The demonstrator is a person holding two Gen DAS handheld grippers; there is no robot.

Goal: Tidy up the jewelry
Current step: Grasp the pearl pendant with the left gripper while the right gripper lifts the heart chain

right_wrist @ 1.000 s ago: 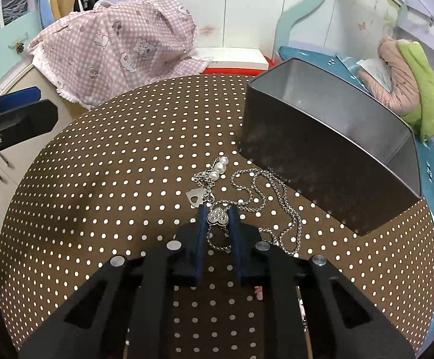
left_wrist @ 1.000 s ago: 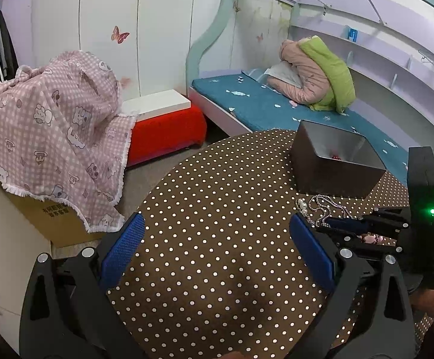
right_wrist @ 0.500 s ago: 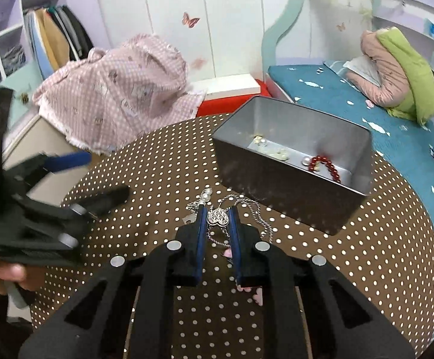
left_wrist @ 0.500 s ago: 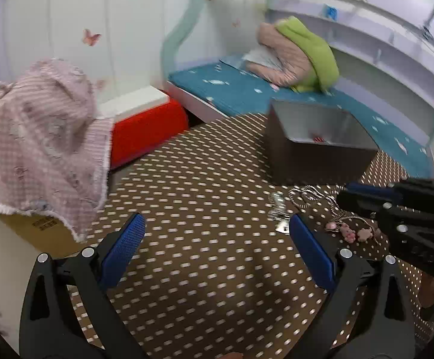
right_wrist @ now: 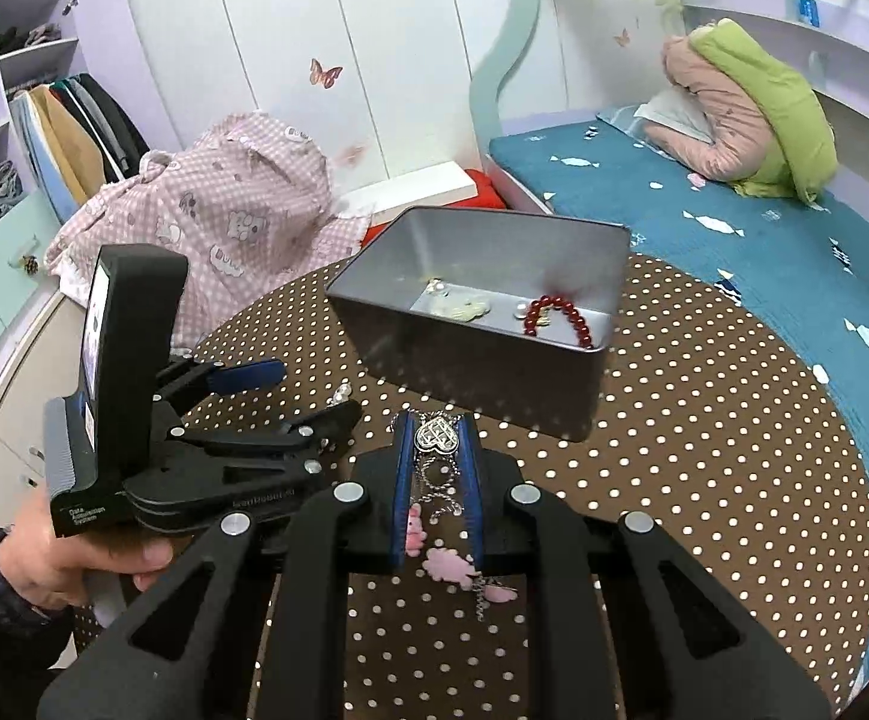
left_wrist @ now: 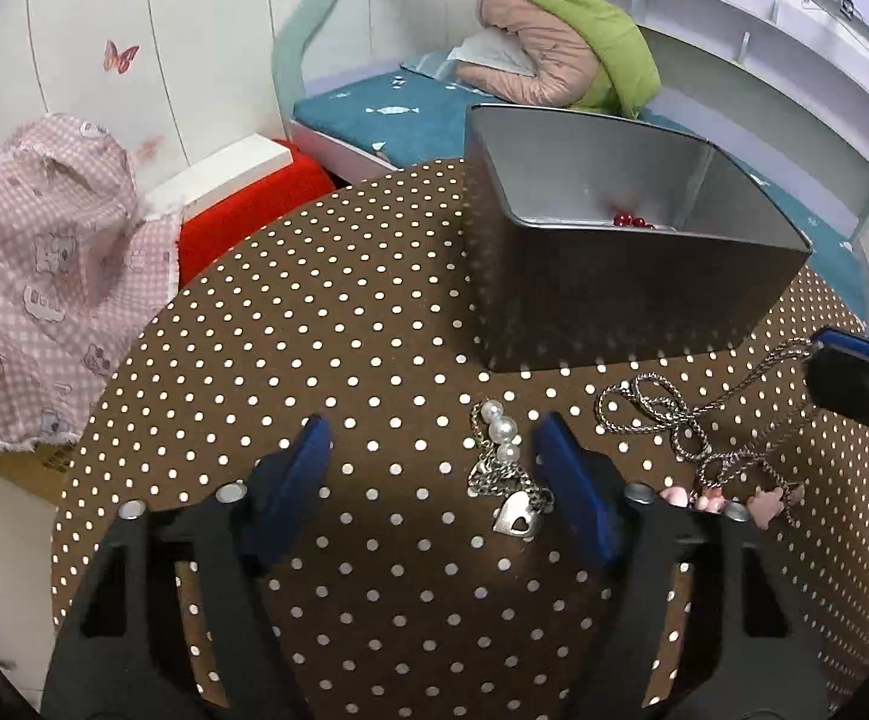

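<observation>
My right gripper (right_wrist: 436,441) is shut on a silver heart pendant (right_wrist: 435,437); its chain (left_wrist: 674,414) trails from the raised jaws down to the dotted table (left_wrist: 374,330). A grey metal tin (right_wrist: 476,324) stands just beyond and holds a red bead bracelet (right_wrist: 560,315) and small pale pieces (right_wrist: 461,306). My left gripper (left_wrist: 434,450) is open and low over the table; a pearl and silver charm bracelet (left_wrist: 503,468) lies between its fingers, near the right one. Pink charms (left_wrist: 764,501) lie on the cloth to the right.
The round table's edge (left_wrist: 134,360) curves off at left. Beyond it are a pink checked cloth over a box (left_wrist: 44,276), a red stool (left_wrist: 248,204) and a blue bed (right_wrist: 734,240). The left hand-held unit (right_wrist: 134,396) sits close on the right gripper's left.
My right gripper has lifted the heart pendant off the table, drawing its chain up. My left gripper has moved right and forward so that the pearl bracelet now lies between its open fingers.
</observation>
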